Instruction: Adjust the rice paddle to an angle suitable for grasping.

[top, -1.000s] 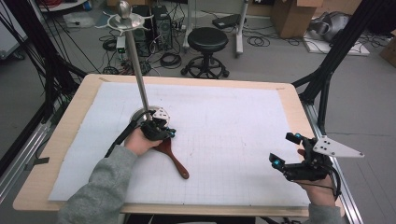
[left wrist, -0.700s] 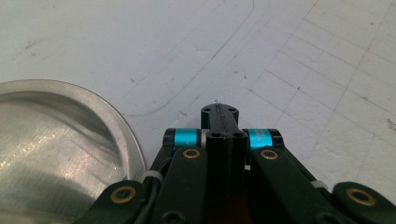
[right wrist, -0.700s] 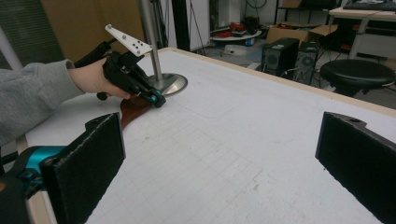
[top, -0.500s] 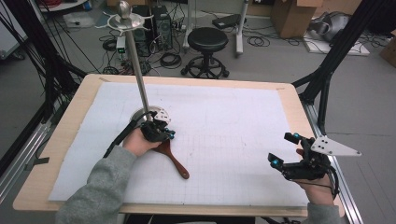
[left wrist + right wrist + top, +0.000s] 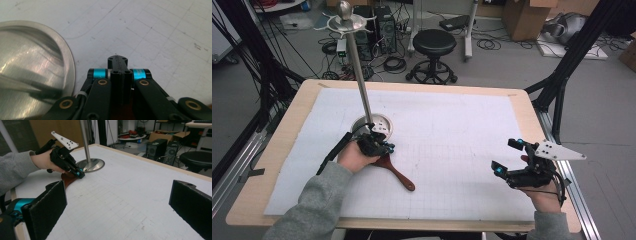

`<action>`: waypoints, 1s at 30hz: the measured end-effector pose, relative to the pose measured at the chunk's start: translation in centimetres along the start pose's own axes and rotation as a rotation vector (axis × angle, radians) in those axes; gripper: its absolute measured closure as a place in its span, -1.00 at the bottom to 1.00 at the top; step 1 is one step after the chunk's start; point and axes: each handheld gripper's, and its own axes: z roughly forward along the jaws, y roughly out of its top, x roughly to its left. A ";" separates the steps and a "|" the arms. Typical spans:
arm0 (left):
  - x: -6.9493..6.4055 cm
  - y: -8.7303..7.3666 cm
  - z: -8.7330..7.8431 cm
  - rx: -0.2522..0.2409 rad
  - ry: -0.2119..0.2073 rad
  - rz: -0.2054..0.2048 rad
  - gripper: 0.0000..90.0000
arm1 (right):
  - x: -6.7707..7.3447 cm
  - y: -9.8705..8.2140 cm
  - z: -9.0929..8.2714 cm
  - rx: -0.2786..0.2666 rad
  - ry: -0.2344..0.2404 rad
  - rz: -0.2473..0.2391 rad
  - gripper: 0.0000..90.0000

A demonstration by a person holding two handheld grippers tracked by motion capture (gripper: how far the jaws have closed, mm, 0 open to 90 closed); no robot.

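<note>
The left gripper point(image 5: 379, 146) sits low on the tabletop point(image 5: 272, 165), just on the person's side of the round metal base point(image 5: 373, 123) of the tall pole stand point(image 5: 357, 65). Its jaws look pressed together: in the left gripper view they meet in a single black tip point(image 5: 117, 60) with no gap between them, and a sliver of brown shows at their root. Whether that brown is actually pinched I cannot tell. It seems to belong to the wooden spoon point(image 5: 396, 172), which lies flat on the white grid sheet point(image 5: 452, 130) with its broad end tucked under the gripper and its handle running away from the stand base, down toward the near edge of the tabletop and slanting toward the person's right.

The right gripper point(image 5: 517, 162) is well apart from the stand base, near the tabletop's right edge, held above the sheet with its jaws spread wide and nothing between them; in its own view the two pads point(image 5: 47, 202) frame bare paper, with the left hand point(image 5: 45, 161) and spoon farther off.

The left hand is by far the nearer to the spoon; lifting it would probably mean pulling up and clear of the stand base, along the handle's slanted axis
</note>
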 end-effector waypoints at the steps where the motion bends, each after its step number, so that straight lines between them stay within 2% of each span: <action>1: 0.0 -0.1 -0.1 0.000 0.001 -0.006 0.99 | -0.1 0.1 0.3 0.002 0.007 -0.008 -1.00; 6: -0.2 -0.8 -0.7 -0.004 0.011 -0.006 0.99 | -0.2 0.3 1.0 0.001 0.019 -0.009 -1.00; 9: -0.3 -1.4 -1.2 -0.004 0.012 -0.027 0.99 | -0.3 0.5 1.2 -0.001 0.023 -0.008 -1.00; 14: -0.6 -2.1 -1.9 -0.004 0.025 -0.029 0.99 | -0.4 0.7 2.0 -0.002 0.037 -0.014 -1.00; 20: -0.8 -3.0 -2.7 -0.006 0.025 -0.035 0.99 | -0.5 0.9 2.6 -0.003 0.050 -0.015 -1.00; 24: -0.8 -3.6 -3.2 -0.008 0.022 -0.062 0.99 | -0.7 1.1 2.9 -0.010 0.054 -0.016 -1.00; 30: -0.8 -4.4 -3.9 -0.012 0.018 -0.074 0.99 | -0.8 1.3 3.6 -0.012 0.069 -0.012 -1.00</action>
